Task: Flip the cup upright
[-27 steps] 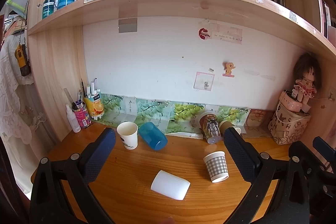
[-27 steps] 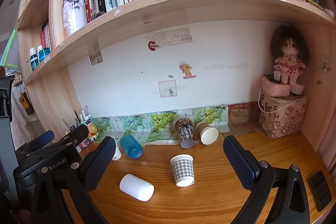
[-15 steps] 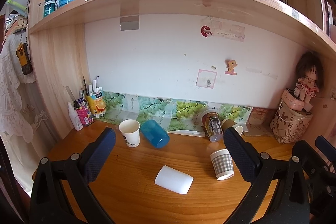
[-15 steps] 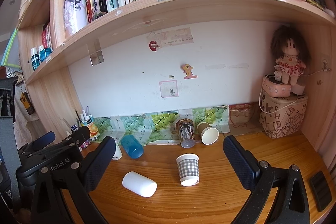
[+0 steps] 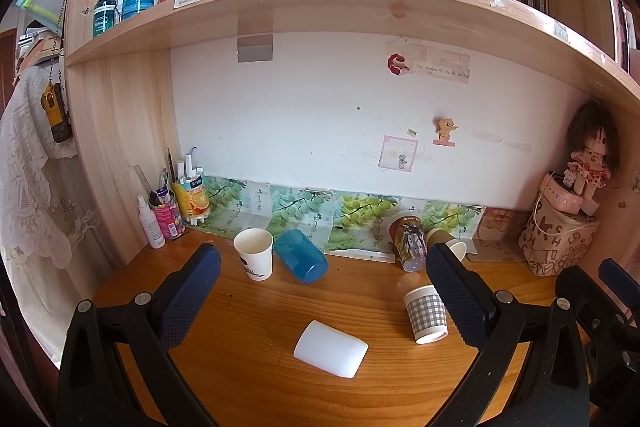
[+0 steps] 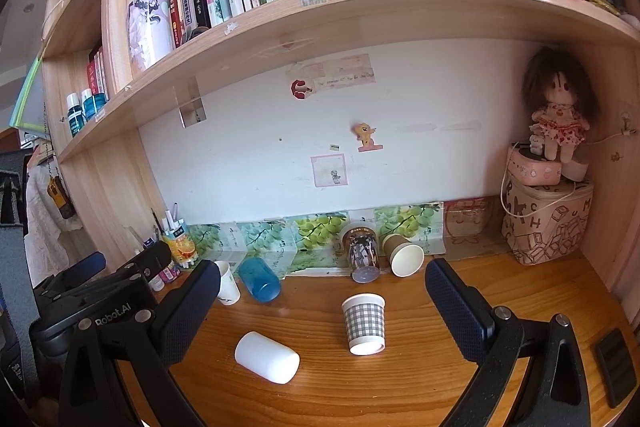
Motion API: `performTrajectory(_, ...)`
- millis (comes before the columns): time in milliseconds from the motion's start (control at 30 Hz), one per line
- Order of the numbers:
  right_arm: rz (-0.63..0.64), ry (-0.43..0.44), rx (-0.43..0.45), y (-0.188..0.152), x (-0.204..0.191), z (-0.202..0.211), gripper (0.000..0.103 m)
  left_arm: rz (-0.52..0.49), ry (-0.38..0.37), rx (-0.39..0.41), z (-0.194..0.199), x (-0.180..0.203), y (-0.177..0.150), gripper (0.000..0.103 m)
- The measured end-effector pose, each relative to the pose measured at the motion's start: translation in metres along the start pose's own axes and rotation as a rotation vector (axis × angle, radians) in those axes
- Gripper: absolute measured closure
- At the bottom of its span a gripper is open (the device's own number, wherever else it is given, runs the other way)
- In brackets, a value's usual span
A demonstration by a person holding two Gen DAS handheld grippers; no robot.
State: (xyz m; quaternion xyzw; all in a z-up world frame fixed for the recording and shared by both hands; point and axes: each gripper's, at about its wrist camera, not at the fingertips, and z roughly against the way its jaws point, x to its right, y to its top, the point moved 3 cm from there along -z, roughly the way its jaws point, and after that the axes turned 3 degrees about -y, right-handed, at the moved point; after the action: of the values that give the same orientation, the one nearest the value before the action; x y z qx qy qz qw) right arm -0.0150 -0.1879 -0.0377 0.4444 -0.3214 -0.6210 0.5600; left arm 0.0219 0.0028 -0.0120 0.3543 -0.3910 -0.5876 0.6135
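Observation:
Several cups are on the wooden desk (image 5: 248, 359). A white cup (image 5: 330, 347) (image 6: 267, 356) lies on its side in front. A grey checked paper cup (image 5: 426, 314) (image 6: 364, 323) stands upside down. A blue cup (image 5: 301, 255) (image 6: 259, 279), a printed clear cup (image 5: 409, 241) (image 6: 360, 253) and a brown paper cup (image 5: 446, 243) (image 6: 403, 255) lie tipped at the back. A white paper cup (image 5: 254, 253) (image 6: 226, 282) stands upright. My left gripper (image 5: 320, 303) and right gripper (image 6: 322, 315) are open, empty, held above the desk short of the cups.
A pen holder with a spray bottle (image 5: 166, 217) stands at the back left. A patterned bag with a doll (image 6: 546, 219) fills the back right corner. A black flat object (image 6: 614, 367) lies at the right edge. A bookshelf (image 5: 320, 3) hangs overhead.
Both grippers have risen and drawn back a little, so the cups sit lower and farther in view. No cup has moved. Both stay open.

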Motion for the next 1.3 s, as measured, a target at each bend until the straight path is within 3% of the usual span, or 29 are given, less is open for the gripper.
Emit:
performTrajectory(800, 0.027, 0.065, -0.009, 0.001, 0.003, 0.007, 0.0, 0.022, 0.065, 0.0, 0.019, 0.004, -0.008, 0.0)
performTrajectory(1300, 0.046, 0.095, -0.192, -0.018, 0.027, -0.01, 0.0, 0.14, 0.071, -0.241, -0.021, 0.007, -0.03, 0.001)
